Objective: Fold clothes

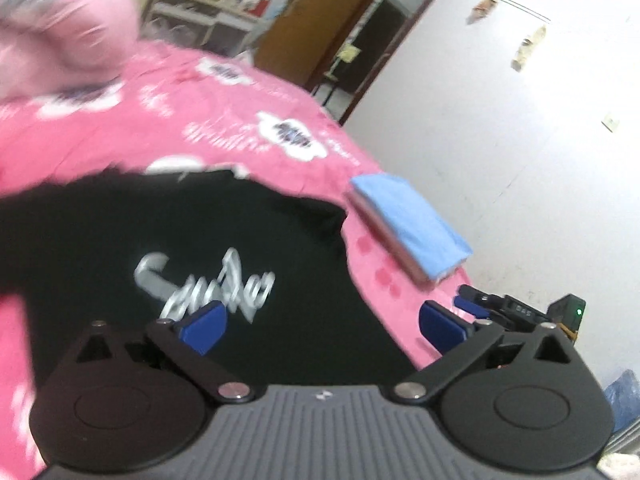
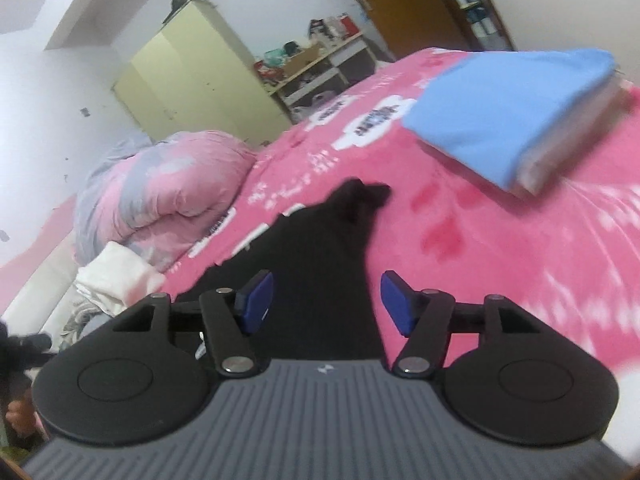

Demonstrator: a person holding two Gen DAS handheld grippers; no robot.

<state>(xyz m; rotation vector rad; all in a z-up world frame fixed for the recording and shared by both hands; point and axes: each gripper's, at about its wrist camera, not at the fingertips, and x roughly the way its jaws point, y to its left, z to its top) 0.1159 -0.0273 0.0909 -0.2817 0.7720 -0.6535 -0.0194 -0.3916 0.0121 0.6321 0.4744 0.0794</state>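
Both views blurred; black shirt [image 1: 224, 248] cut off at frame edges, its print unreadable. It lies on pink bed [image 1: 240, 120] w/ folded blue stack [image 1: 412, 224] beside. Only R view shows quilt [image 2: 168, 188] & wardrobe [image 2: 192, 68]. My left tongs [image 1: 320, 326] wide open, right tongs [image 2: 326, 304] partly open, both empty above shirt.

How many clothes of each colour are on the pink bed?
Black T-shirt, lying spread out: 1
Blue folded garment, on top of a pile: 1
Whitish folded layers under the blue one: too blurred to count
Total clearly seen: 2
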